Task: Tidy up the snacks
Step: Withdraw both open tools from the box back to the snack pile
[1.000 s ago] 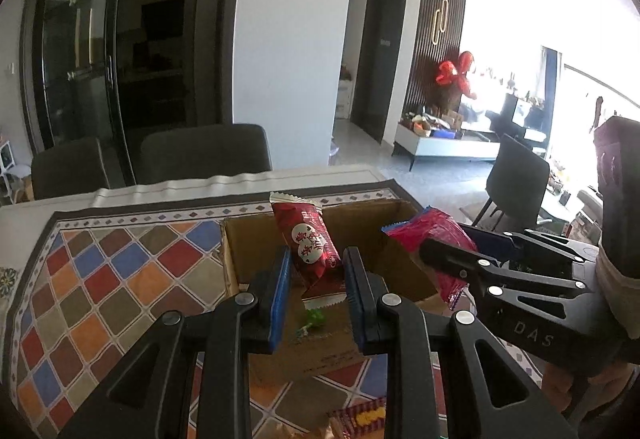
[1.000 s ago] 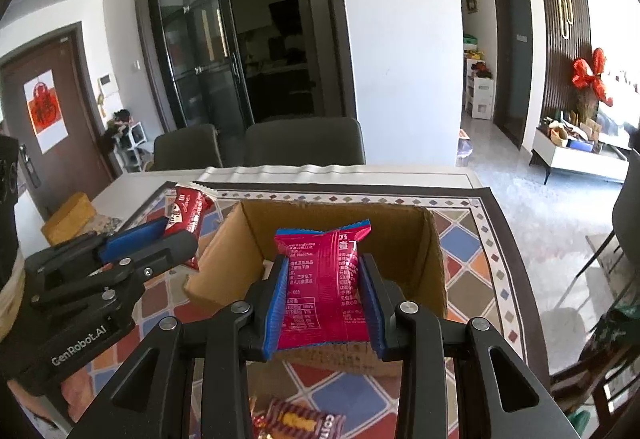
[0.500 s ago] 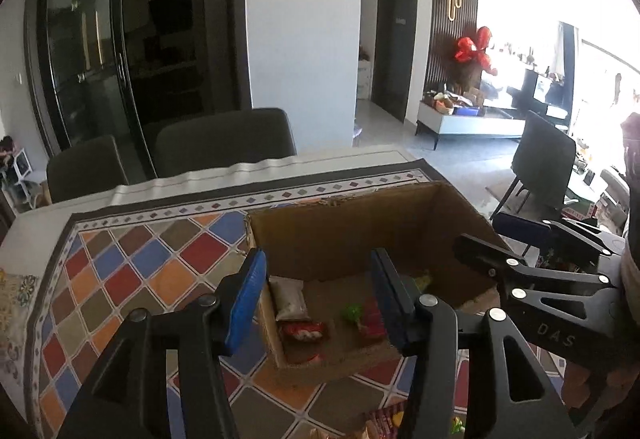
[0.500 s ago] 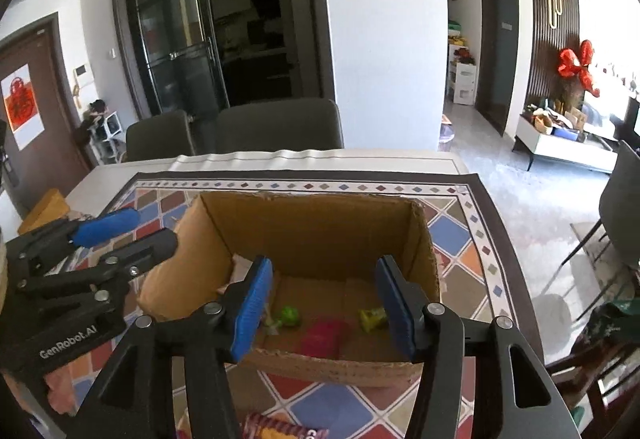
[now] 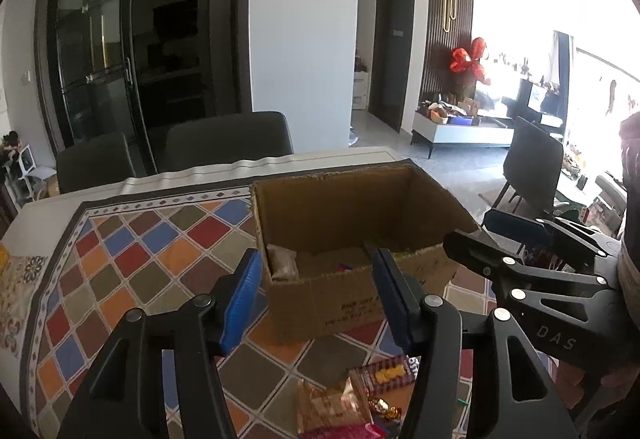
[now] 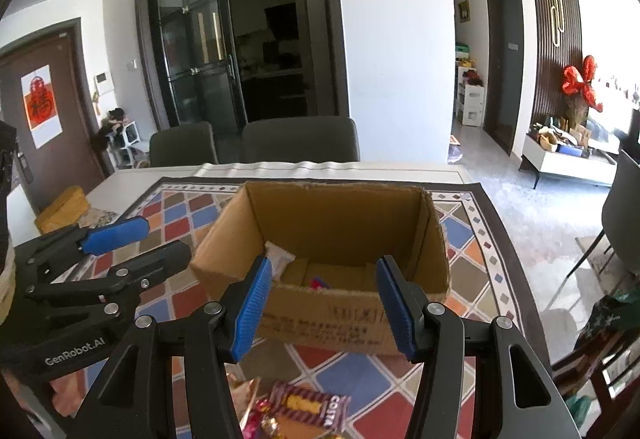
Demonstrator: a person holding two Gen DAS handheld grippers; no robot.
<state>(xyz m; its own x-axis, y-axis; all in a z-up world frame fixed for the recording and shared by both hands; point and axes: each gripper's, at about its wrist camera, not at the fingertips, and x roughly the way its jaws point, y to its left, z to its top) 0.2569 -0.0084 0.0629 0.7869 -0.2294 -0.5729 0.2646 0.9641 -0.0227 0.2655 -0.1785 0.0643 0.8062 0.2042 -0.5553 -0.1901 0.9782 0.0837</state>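
A home: dining table (image 6: 460, 169), chairs (image 6: 300, 139), living room sideboard (image 5: 460, 131) beyond

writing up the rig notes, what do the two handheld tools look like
Both match: black angular frames with silver rivets and bright blue ribbed pads on the fingers. The left tool carries white "GenRobot.AI" lettering, seen from the right wrist view; the right tool reads "DAS" in the left wrist view. No cables show.

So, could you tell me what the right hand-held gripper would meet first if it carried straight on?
Probably the near wall of the cardboard box; the open right hand-held gripper frames it, though depth is unclear.
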